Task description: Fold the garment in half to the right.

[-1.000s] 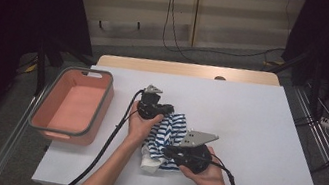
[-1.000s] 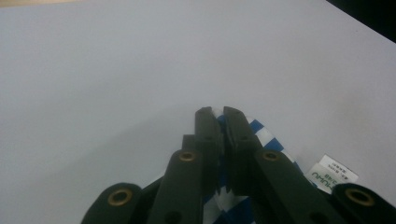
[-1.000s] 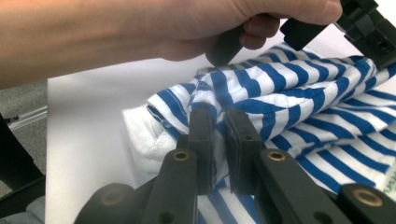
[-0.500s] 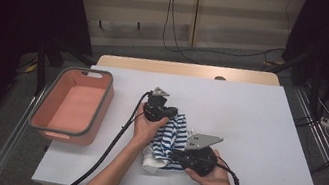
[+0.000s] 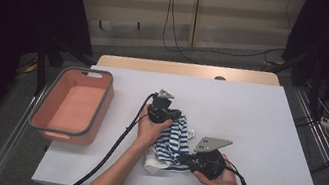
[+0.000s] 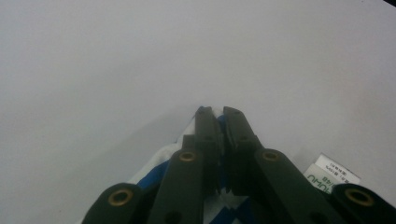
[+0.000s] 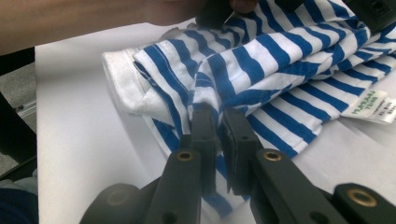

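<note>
A blue-and-white striped cloth garment (image 5: pixel 172 142) lies crumpled on the white-covered bench (image 5: pixel 256 138), a little near of its middle, between the person's two hands. The left tongs (image 5: pixel 174 116) sit at the garment's far edge, and the left gripper view shows their black jaws closed together with a pinch of striped fabric (image 6: pixel 212 116) caught between the tips. The right tongs (image 5: pixel 181 158) come in from the near right side, their jaws nearly closed on a raised fold of the cloth (image 7: pixel 212 100). The garment looks light, soft and limp, so it should sag and slide out of shape rather than hold a form; a grip on a doubled edge, a hem or the thick white band (image 7: pixel 122 86) at its near left end would likely hold better than a single layer. The high view gives the overall layout, with a salmon-pink plastic tub with a grey rim (image 5: pixel 74 103) standing well apart to the left at the bench edge. The right gripper view shows the fold layers and a small white sewn-in label with green print (image 7: pixel 373 106), which the left gripper view catches at its right edge (image 6: pixel 332 175), beside bare bench surface beyond the jaw tips.
</note>
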